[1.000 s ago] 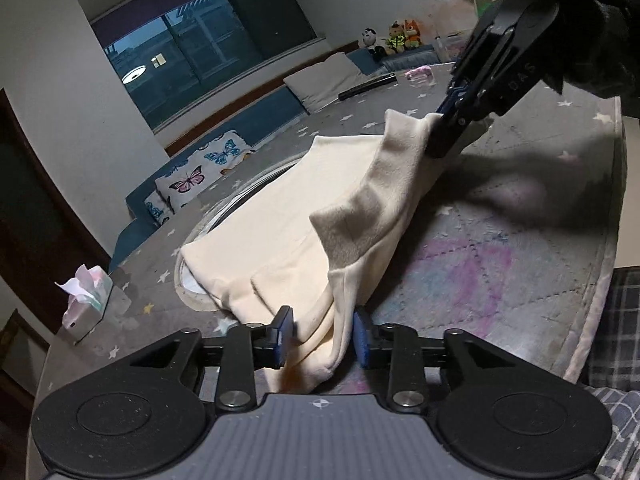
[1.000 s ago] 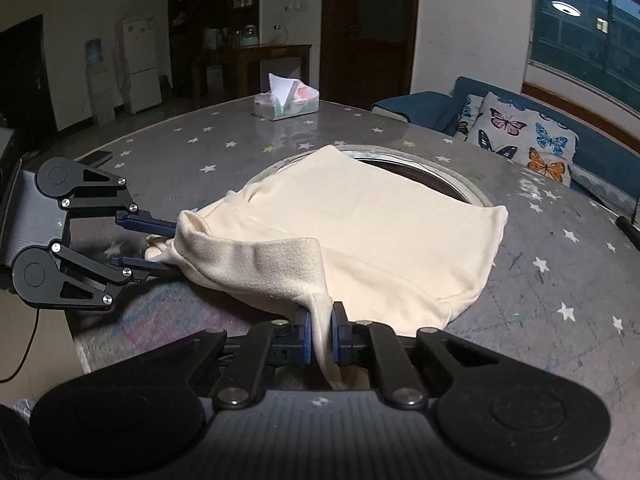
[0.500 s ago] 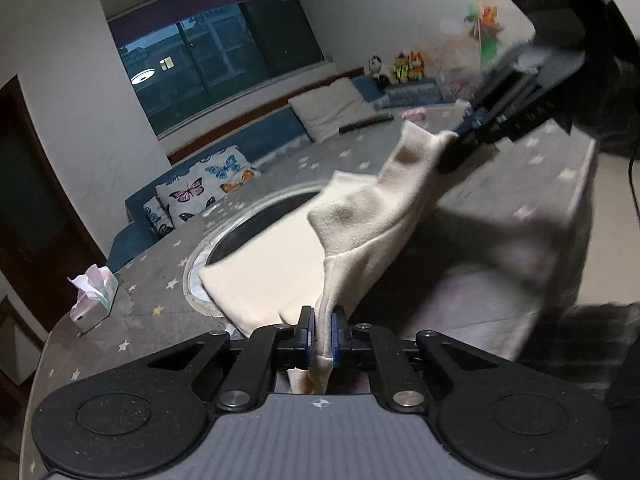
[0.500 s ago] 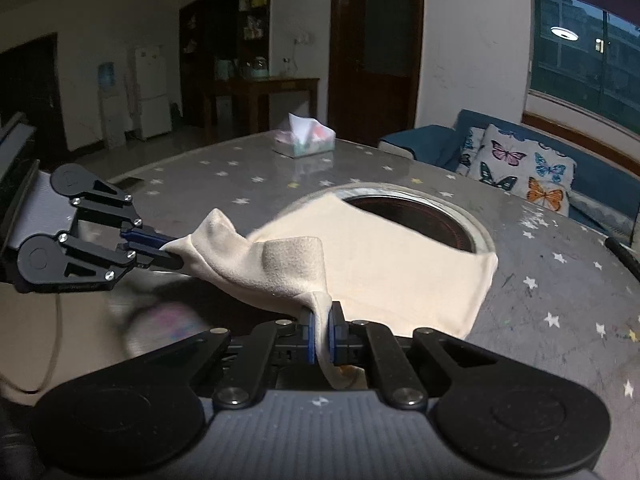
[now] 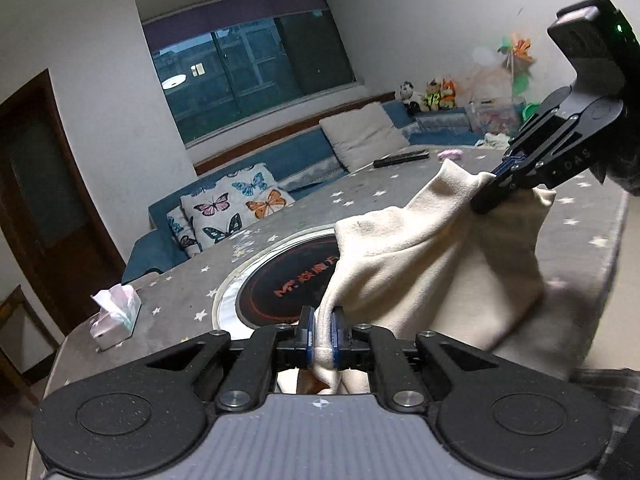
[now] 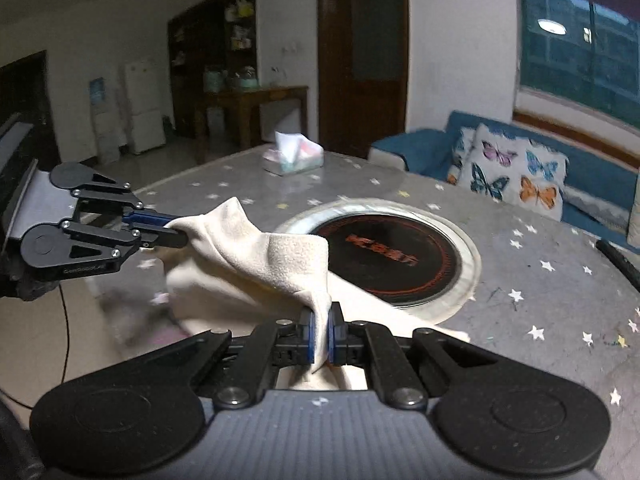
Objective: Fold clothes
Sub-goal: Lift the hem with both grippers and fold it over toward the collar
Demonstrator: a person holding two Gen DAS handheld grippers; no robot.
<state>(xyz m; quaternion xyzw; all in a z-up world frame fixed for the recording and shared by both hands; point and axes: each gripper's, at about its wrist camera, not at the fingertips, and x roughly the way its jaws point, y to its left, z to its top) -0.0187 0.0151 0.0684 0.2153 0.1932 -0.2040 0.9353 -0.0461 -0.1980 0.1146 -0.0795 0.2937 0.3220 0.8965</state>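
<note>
Worktop: a round grey worktop (image 5: 360, 200) printed with white stars; a dark round inset plate (image 6: 392, 256) with red lettering and a pale rim sits in its middle.
Room: a blue sofa (image 5: 288, 160) with a butterfly cushion (image 5: 236, 208) runs under a dark window (image 5: 248, 68) at upper centre of the left wrist view; soft toys (image 5: 430, 94) sit at upper right; a tissue box (image 5: 114, 316) stands at the worktop's left edge.
Further room: the right wrist view shows a brown door (image 6: 364, 52), shelves and a white fridge (image 6: 144, 106) at upper left.
Garment: a cream fleece garment (image 5: 420, 264) is lifted off the worktop, slung between the two grippers at the right of the left wrist view.
Left gripper: left gripper (image 5: 322, 336), fingers clenched on one corner of the fabric.
Right gripper: right gripper (image 6: 320, 338), fingers clamped on another corner.
Hidden: the garment's lower part drops behind the gripper bodies and past the worktop's edge; its kind and full outline cannot be made out; its hanging edge is blurred.
Axis: the held top edge runs from lower centre to upper right in the left wrist view, sagging between the grips, the rest hanging downward.
</note>
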